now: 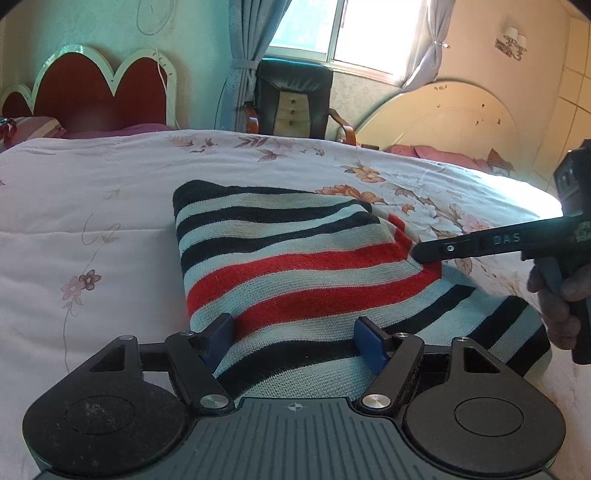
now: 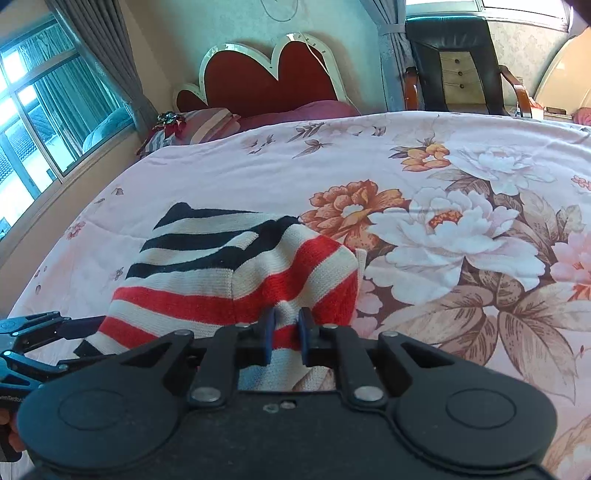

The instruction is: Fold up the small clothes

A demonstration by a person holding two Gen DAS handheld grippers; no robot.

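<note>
Firstly, in the left wrist view, a striped knitted garment (image 1: pixel 295 280) is seen lying on a floral bedspread (image 1: pixel 92 192). Its stripes are black, cream and red. The garment is partly folded, and its long axis runs from the near right side toward the far left, where a black corner points to the headboard (image 1: pixel 92 85). The left gripper (image 1: pixel 297 338) is placed low over the near edge of the garment, and its jaws are held wide apart, with cloth lying between the blue pads (image 1: pixel 221 332) but not squeezed by them. The right gripper (image 1: pixel 421 254) is seen from the side at the right, with its tip touching the red fold of the garment; from this view it cannot be told how far its jaws are apart. A black chair (image 1: pixel 291 96) is seen behind the bed, under a window (image 1: pixel 351 29).

Next, in the right wrist view, the same garment (image 2: pixel 236 266) is shown on the bedspread (image 2: pixel 461 229), to the left of the large printed flowers. The right gripper (image 2: pixel 285 332) has its jaws set narrow, and a raised fold of red and cream knit is pinched between its blue pads (image 2: pixel 266 339). The left gripper (image 2: pixel 55 332) is seen at the left edge, beside the garment.
</note>
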